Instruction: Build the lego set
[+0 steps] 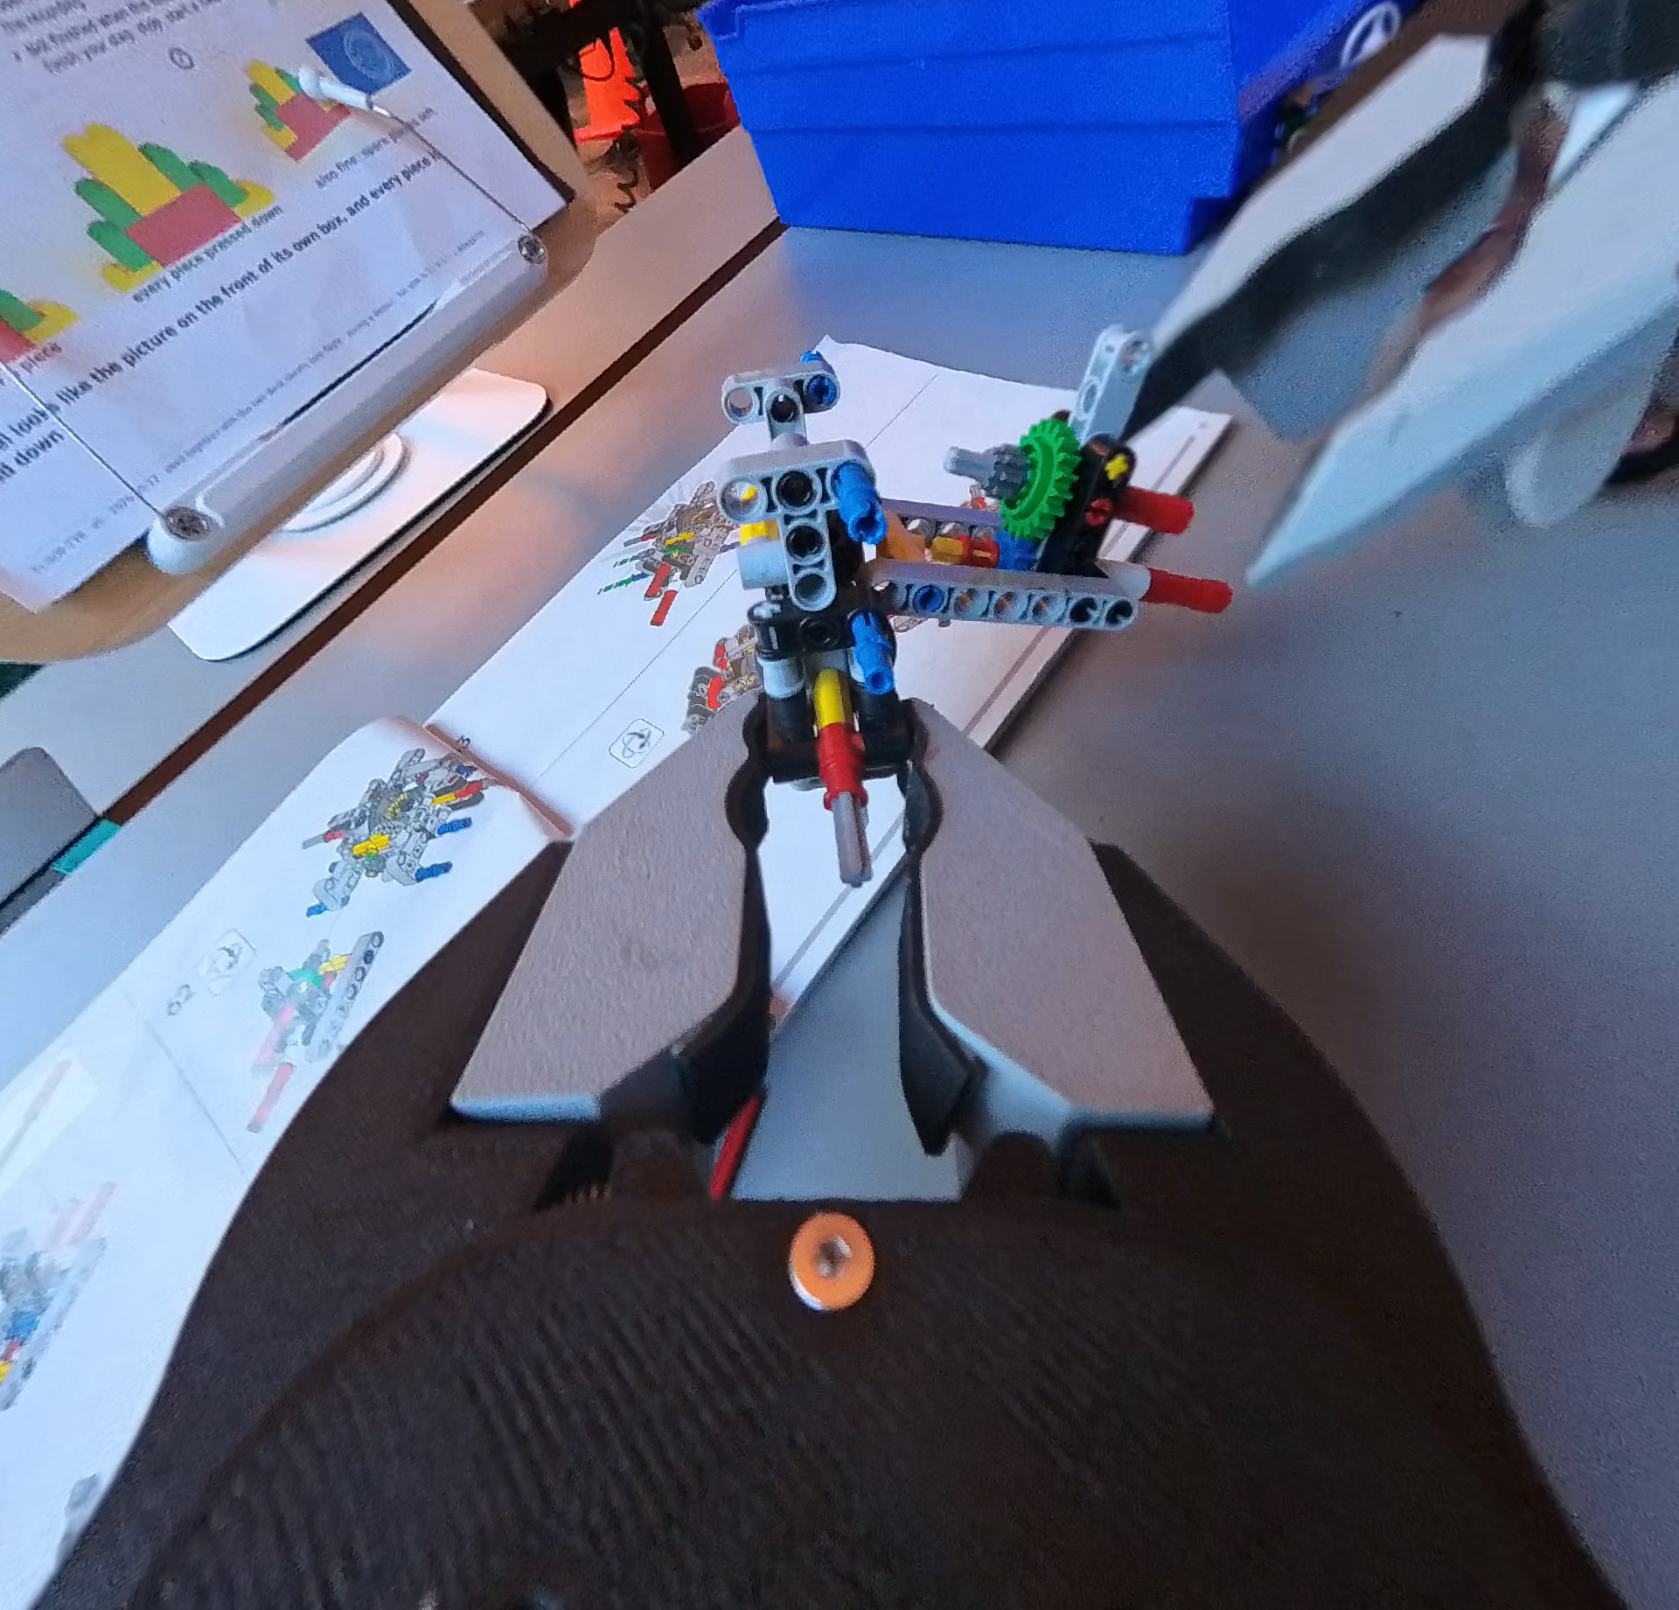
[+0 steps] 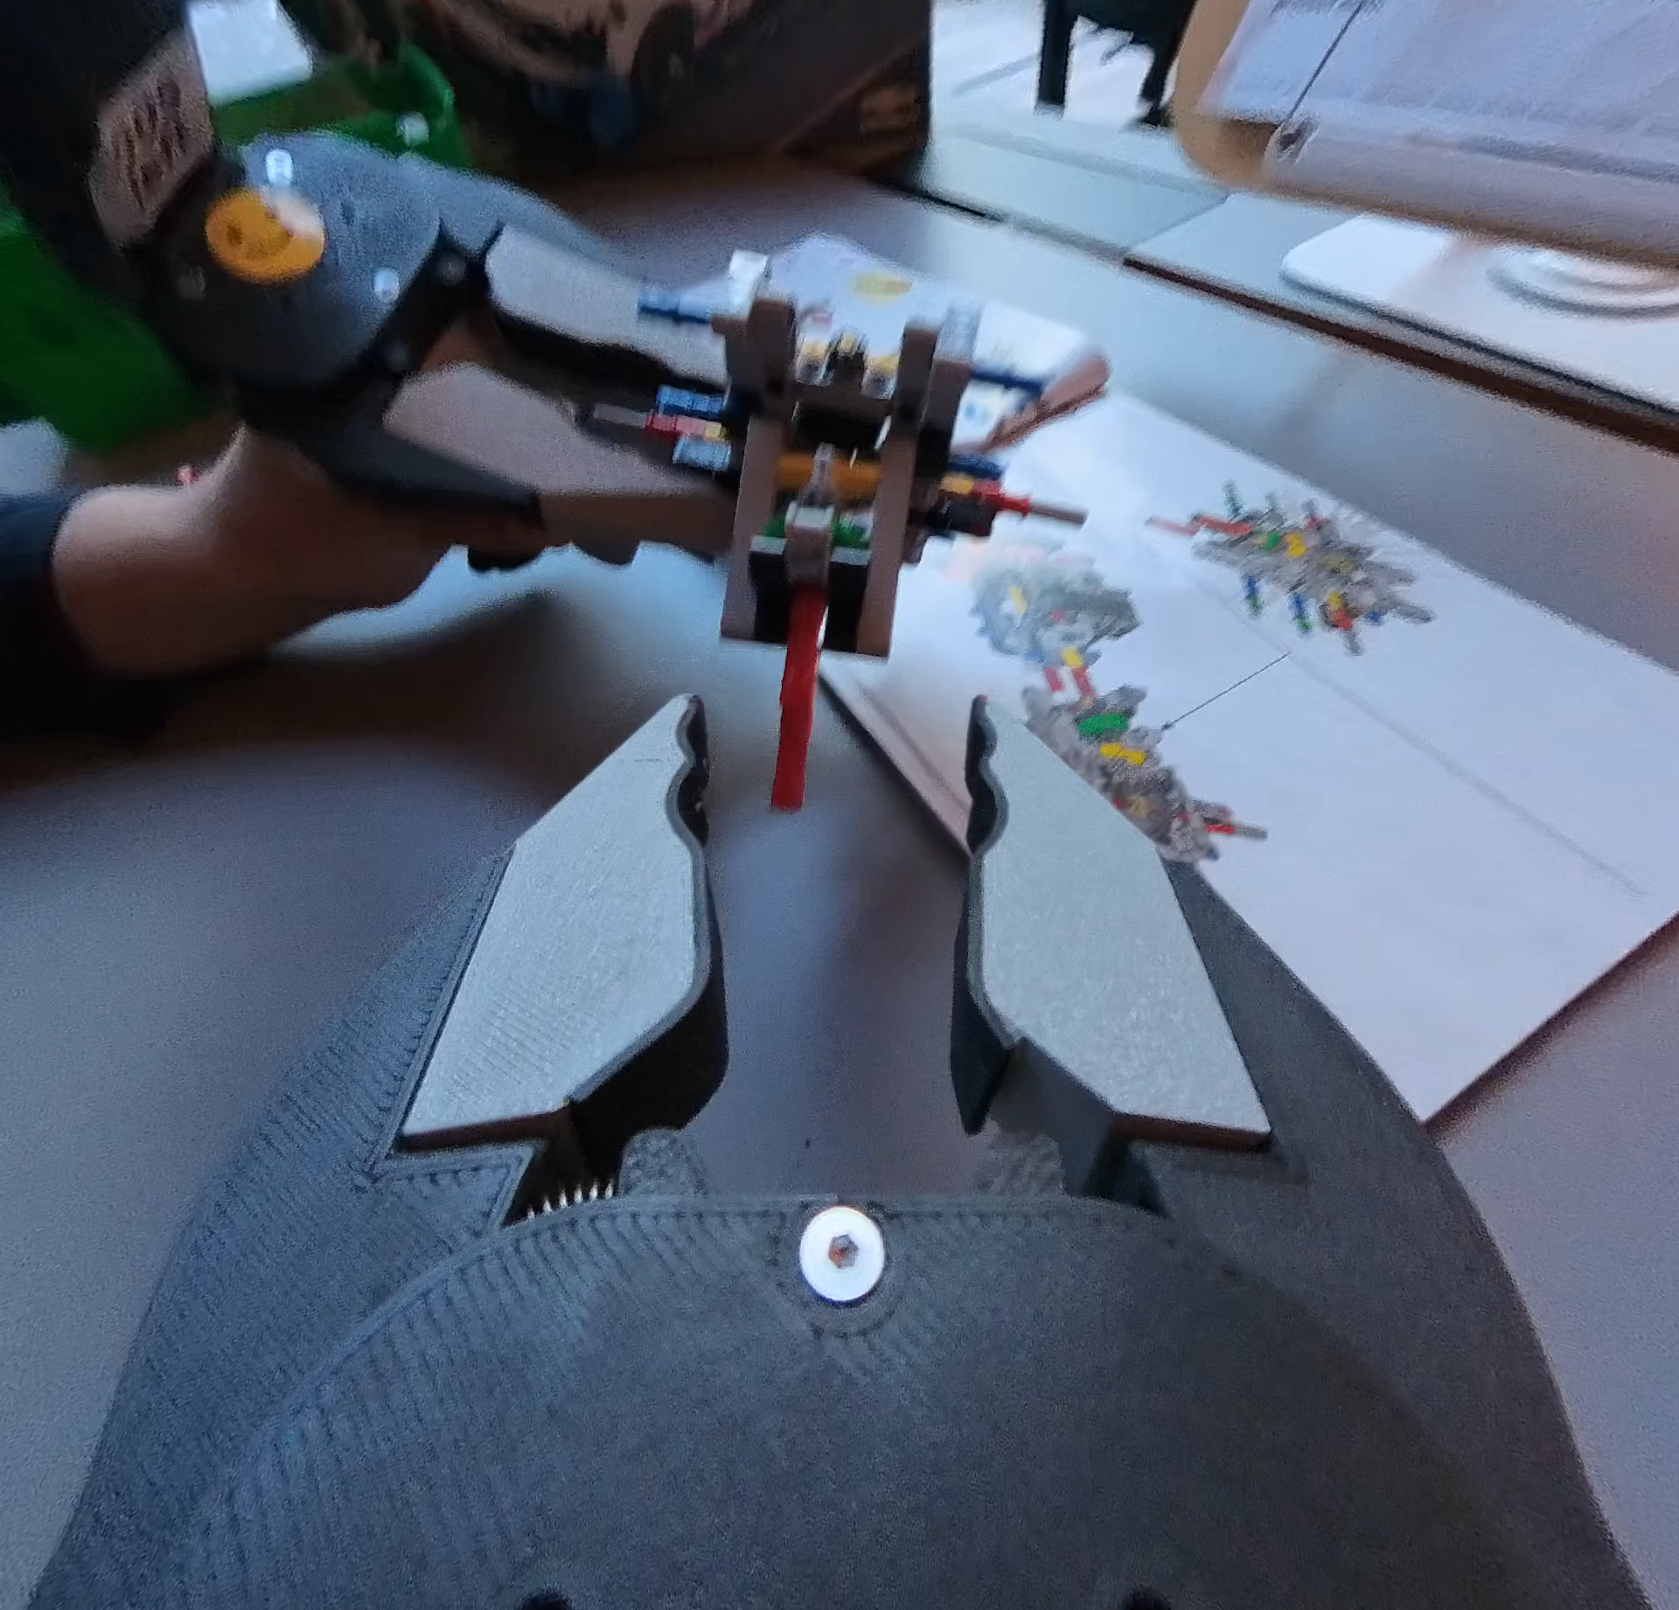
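Left gripper (image 1: 831, 753) clamps the brick model (image 1: 822, 558) by its black base (steadied, aloft); right gripper (image 2: 836, 753), jaws apart, nears its red axle (image 2: 795, 703).

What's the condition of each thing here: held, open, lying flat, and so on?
Left gripper: shut on the brick model's black base.
Brick model: held up off the table, partly built.
Right gripper: open, holding nothing, a red axle pointing between its fingers.
Instruction booklet: lying open on the table.
Blue bin: upright on the table.
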The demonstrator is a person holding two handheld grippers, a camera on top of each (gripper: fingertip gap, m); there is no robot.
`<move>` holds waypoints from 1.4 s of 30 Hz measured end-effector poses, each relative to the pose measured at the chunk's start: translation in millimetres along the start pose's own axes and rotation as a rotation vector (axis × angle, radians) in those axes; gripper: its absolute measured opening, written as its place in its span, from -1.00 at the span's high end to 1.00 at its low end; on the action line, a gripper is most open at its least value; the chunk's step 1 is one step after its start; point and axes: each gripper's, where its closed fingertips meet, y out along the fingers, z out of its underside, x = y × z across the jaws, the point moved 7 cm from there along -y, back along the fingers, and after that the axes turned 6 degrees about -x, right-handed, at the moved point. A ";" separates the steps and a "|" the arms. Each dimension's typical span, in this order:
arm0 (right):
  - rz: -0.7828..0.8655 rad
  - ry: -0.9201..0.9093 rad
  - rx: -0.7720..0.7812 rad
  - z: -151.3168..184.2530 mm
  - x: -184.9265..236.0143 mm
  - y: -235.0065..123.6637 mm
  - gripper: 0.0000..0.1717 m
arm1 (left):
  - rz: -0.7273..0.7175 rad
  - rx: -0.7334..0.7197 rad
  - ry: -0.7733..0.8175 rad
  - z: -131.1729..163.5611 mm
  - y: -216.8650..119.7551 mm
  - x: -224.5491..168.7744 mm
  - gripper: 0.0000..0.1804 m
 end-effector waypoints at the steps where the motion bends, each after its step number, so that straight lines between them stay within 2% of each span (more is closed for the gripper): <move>1: -0.009 -0.016 0.036 5.7 2.7 1.1 0.37 | 0.003 -0.004 -0.020 0.5 -0.7 1.5 0.75; 3: -0.002 -0.071 0.095 14.9 7.8 1.8 0.41 | 0.010 -0.011 -0.054 1.0 -2.0 3.4 0.75; 6: 0.000 -0.133 0.170 24.7 15.2 5.0 0.65 | 0.028 -0.016 -0.080 0.8 -1.4 1.1 0.75; 8: 0.007 -0.144 0.189 25.8 17.1 8.4 0.72 | 0.038 -0.009 -0.067 0.6 0.3 -2.7 0.75; 12: -0.020 -0.097 0.153 20.1 19.2 5.6 0.92 | 0.044 0.003 -0.011 1.1 1.2 -9.0 0.74; 15: -0.028 -0.061 0.090 12.9 18.2 -4.0 0.94 | 0.059 -0.016 0.031 1.5 -0.8 -10.7 0.74; 20: -0.057 -0.011 0.037 10.4 19.8 -14.5 0.93 | 0.097 -0.011 0.153 6.9 0.3 -14.4 0.75; 28: -0.097 0.018 0.137 30.4 24.4 -18.9 0.96 | 0.021 0.112 0.688 16.1 -1.2 -27.3 0.75; 32: -0.038 -0.020 0.304 47.8 20.8 -15.6 0.94 | 0.013 0.156 0.770 19.1 1.4 -34.3 0.75; 34: -0.009 -0.080 0.345 52.4 20.2 -17.1 0.83 | 0.002 0.164 0.782 19.3 1.5 -35.1 0.75; 38: 0.027 -0.201 0.367 54.7 19.4 -22.7 0.69 | -0.034 0.189 0.781 21.9 1.0 -29.1 0.75; 41: -0.026 -0.306 0.345 52.6 29.4 -22.7 0.50 | -0.033 0.182 0.726 21.8 -0.1 -25.6 0.75; 42: -0.019 -0.351 0.342 51.5 30.8 -21.4 0.49 | -0.031 0.178 0.715 22.0 -0.5 -24.8 0.75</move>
